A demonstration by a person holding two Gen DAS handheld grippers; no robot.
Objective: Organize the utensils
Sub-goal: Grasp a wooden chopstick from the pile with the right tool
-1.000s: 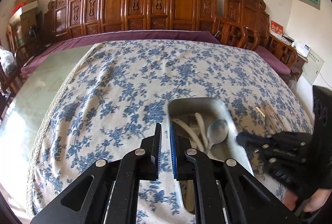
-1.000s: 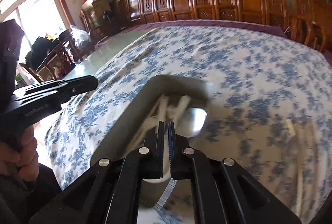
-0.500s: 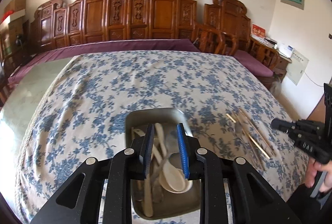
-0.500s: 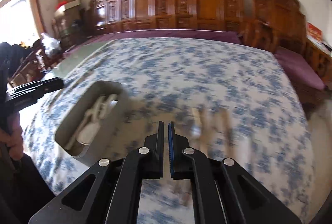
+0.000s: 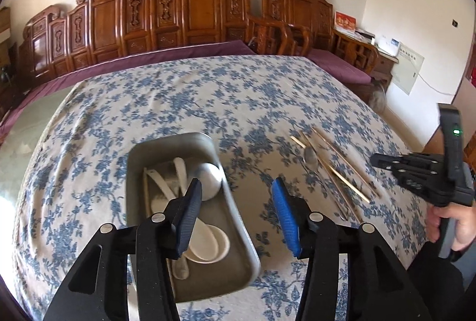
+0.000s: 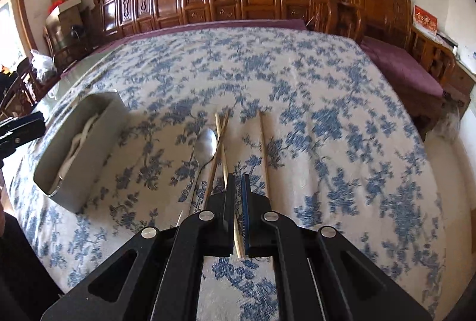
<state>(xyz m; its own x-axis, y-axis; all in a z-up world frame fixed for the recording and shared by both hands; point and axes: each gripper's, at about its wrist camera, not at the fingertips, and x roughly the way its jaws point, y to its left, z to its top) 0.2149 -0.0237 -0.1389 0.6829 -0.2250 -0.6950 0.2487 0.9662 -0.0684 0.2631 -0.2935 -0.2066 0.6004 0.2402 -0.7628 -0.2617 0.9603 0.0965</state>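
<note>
A metal tray (image 5: 139,160) on the blue floral tablecloth holds several white spoons (image 5: 208,243) and a metal spoon (image 5: 208,178). My left gripper (image 5: 238,214) is open and empty above the tray's right rim. To the right lie several wooden chopsticks (image 5: 342,178) and a metal spoon (image 5: 311,156). In the right wrist view the tray (image 6: 89,148) is at left, the spoon (image 6: 205,145) and chopsticks (image 6: 263,148) lie ahead. My right gripper (image 6: 236,202) is shut, held above the chopsticks; one chopstick (image 6: 221,142) shows through the gap.
The tablecloth (image 5: 208,101) covers a large table with a bare green top at the left (image 5: 26,124). Carved wooden chairs (image 5: 193,11) line the far side. My right gripper (image 5: 416,172) shows in the left wrist view near the table's right edge.
My left gripper has opened wide over the tray. My right gripper has swung away from the tray to the chopsticks and spoon, staying shut.
</note>
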